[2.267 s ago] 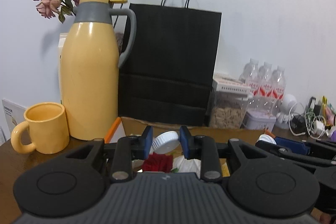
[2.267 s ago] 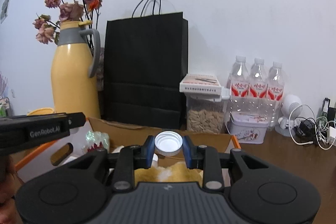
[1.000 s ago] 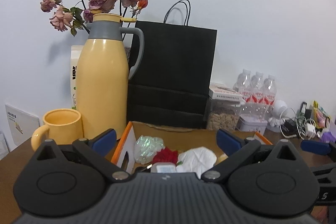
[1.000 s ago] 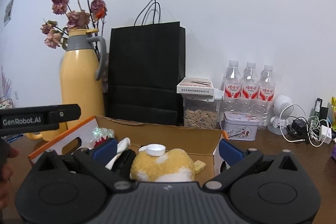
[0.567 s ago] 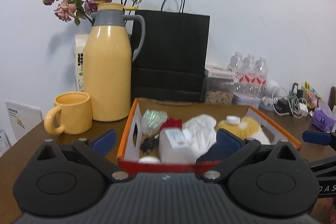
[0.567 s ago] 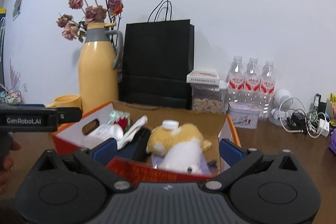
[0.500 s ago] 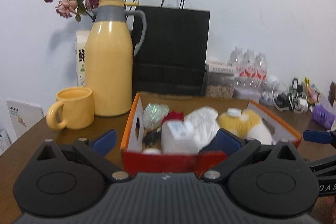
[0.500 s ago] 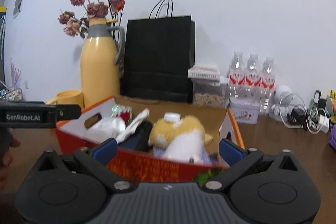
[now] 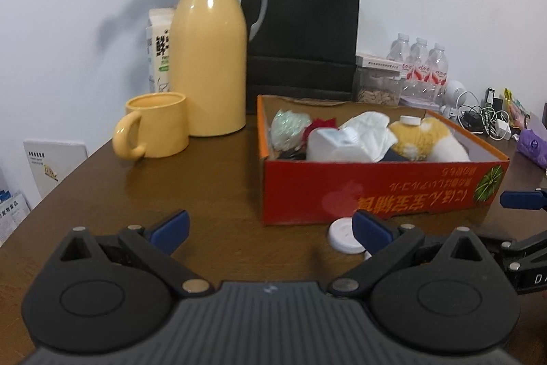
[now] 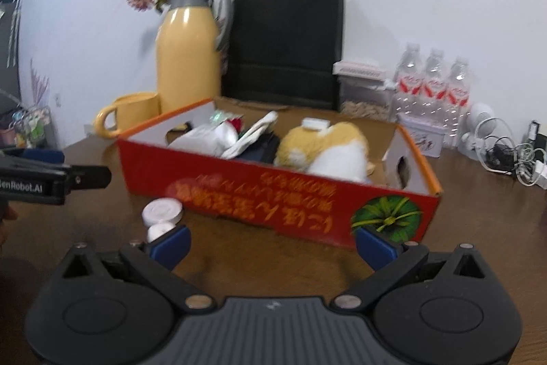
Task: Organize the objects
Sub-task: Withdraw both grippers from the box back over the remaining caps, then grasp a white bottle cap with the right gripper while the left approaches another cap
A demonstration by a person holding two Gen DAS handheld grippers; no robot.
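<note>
Lids [image 9: 344, 234] lay on the table just before the red box [image 9: 376, 190], beside the left gripper's [image 9: 270, 228] right fingertip; both it and the right gripper [image 10: 271, 243] gaped empty.

The left tongs' blue tip hides part of a white lid [image 9: 343, 234]; box lettering [image 10: 259, 194] is blurred.

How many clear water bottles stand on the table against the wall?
3, in a row beside the seed container: water bottle one, water bottle two, water bottle three. Any others behind them would be hidden.
</note>
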